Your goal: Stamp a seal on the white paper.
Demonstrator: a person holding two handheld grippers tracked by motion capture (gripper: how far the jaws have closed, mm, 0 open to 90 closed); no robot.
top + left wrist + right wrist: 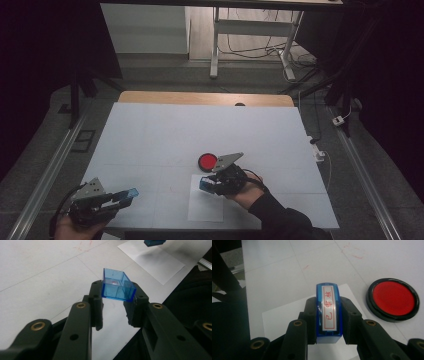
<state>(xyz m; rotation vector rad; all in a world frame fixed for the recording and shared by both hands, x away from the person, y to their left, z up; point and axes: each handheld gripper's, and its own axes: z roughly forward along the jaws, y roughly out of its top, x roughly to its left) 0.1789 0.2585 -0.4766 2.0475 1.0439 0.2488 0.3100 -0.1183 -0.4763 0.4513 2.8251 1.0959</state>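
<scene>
Blue plastic fills both grips: the left gripper pinches a clear cap in its jaws near the desk's front edge. The right gripper clamps a stamp over white paper, beside a red ink pad.

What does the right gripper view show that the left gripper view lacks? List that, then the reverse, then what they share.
Right gripper view: the red ink pad in its black case, and the red-lettered label on the blue stamp clamped between black fingers.
Left gripper view: a clear blue cap, hollow and open toward the camera, pinched at the tips of that gripper's fingers.
Both: the white sheet of paper on the white table, and the blue stamp, which shows at the left gripper view's top edge above the paper.
</scene>
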